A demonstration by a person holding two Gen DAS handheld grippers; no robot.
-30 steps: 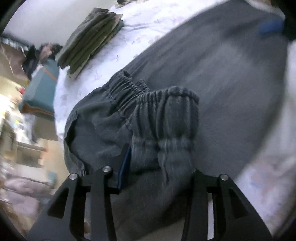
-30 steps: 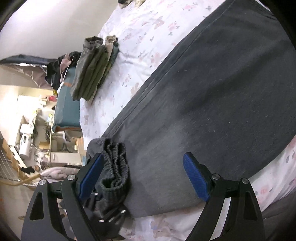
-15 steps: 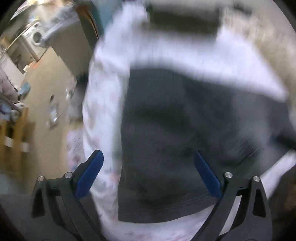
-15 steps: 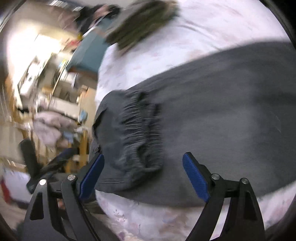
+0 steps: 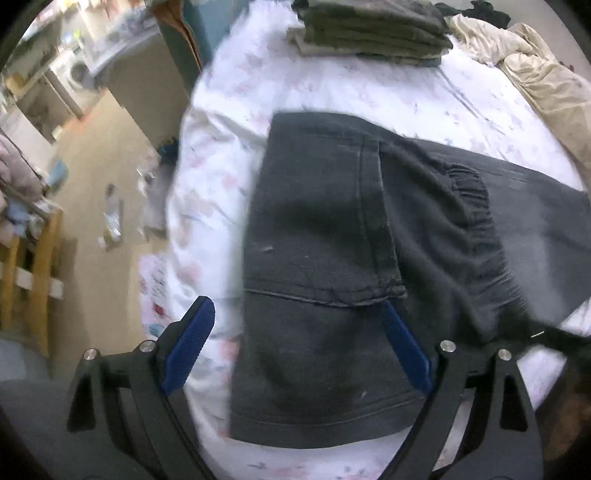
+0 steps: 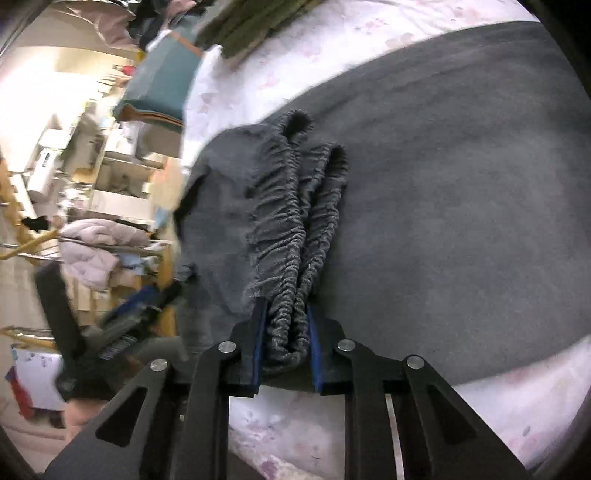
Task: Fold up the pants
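Observation:
Dark grey pants [image 5: 317, 236] lie on a white floral bed sheet [image 5: 207, 177], folded over near the bed's corner, with the elastic waistband [image 5: 476, 214] lying on the leg fabric. My left gripper [image 5: 295, 339] is open and empty above the folded edge. In the right wrist view my right gripper [image 6: 284, 343] is shut on the gathered elastic waistband [image 6: 295, 229] of the pants [image 6: 461, 203].
A stack of folded olive clothes [image 5: 369, 29] lies at the far side of the bed, also in the right wrist view [image 6: 251, 22]. A beige cloth [image 5: 543, 81] is heaped at the far right. The bed edge drops to the floor [image 5: 92, 206] on the left.
My left gripper has let go of the waistband, opened and swung back over the folded edge. My right gripper has moved onto the waistband and shut on it.

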